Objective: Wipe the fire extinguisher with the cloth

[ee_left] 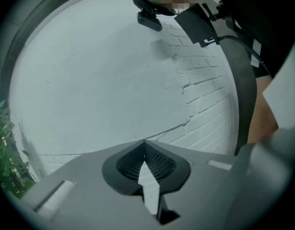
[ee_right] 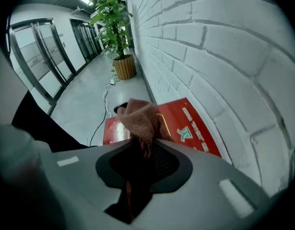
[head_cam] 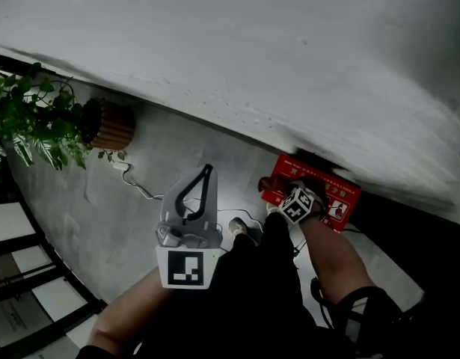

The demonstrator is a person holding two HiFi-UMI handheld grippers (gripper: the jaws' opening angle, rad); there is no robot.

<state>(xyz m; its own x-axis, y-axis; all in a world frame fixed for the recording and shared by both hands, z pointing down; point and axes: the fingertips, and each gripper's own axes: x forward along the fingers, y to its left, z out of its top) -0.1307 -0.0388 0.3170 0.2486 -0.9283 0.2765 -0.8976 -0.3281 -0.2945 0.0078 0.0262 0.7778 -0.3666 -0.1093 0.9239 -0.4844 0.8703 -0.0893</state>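
Observation:
A red fire-extinguisher box (head_cam: 336, 197) stands on the floor against the white brick wall, and its slanted red lid (ee_right: 185, 123) shows in the right gripper view. My right gripper (head_cam: 299, 200) points down over that box, shut on a brown cloth (ee_right: 141, 119) that bunches out past the jaw tips (ee_right: 146, 140). A small dark part (ee_right: 118, 109) peeks out behind the cloth; I cannot tell what it is. My left gripper (head_cam: 208, 167) is held out to the left of the box, its jaws shut with nothing between them (ee_left: 144, 143), facing the wall.
A leafy plant (head_cam: 31, 118) in a wicker pot (head_cam: 110, 124) stands by the wall at the left. A white cable (head_cam: 136, 185) trails across the grey floor toward the box. Glass doors (ee_right: 37, 56) line the corridor's far side. My shoe (head_cam: 239, 228) is near the box.

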